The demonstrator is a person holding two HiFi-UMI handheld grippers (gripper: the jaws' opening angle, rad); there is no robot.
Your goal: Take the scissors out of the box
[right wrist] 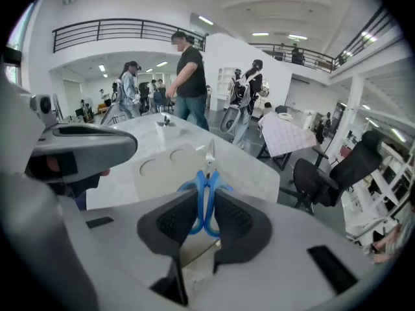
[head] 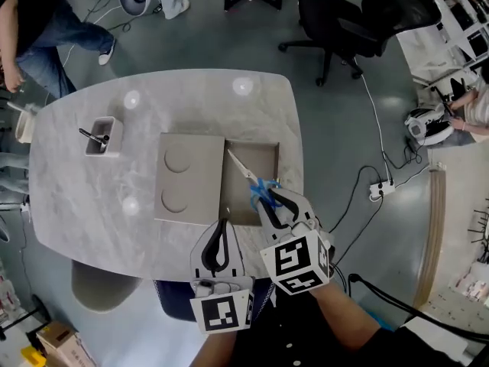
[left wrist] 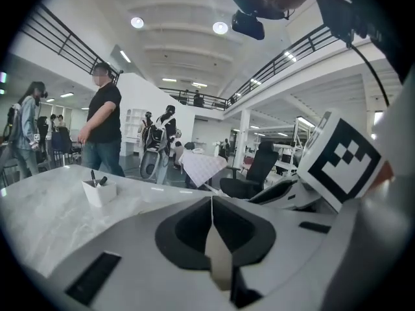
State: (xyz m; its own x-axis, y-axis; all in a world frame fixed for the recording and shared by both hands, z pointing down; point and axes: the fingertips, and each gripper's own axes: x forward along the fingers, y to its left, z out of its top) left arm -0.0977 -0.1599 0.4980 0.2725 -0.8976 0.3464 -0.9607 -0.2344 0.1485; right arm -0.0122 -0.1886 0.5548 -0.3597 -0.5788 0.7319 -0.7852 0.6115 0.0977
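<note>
The scissors (head: pixel 250 177) have blue handles and pale blades. My right gripper (head: pixel 270 202) is shut on the handles and holds them in the air over the open box (head: pixel 267 155), blades pointing away toward the far left. In the right gripper view the blue handles (right wrist: pixel 206 203) sit pinched between the pads of my right gripper (right wrist: pixel 205 214). The box's lid (head: pixel 191 178), with two round recesses, lies flat on the left side of the tray. My left gripper (head: pixel 221 226) is shut and empty at the box's near edge; its jaws meet in the left gripper view (left wrist: pixel 212 206).
A white holder with dark pens (head: pixel 100 137) stands on the marble table (head: pixel 92 197) at the left. A black office chair (head: pixel 344 17) is beyond the table's far right corner. A person (head: pixel 46 21) stands at the far left, and a power strip (head: pixel 382 188) lies on the floor.
</note>
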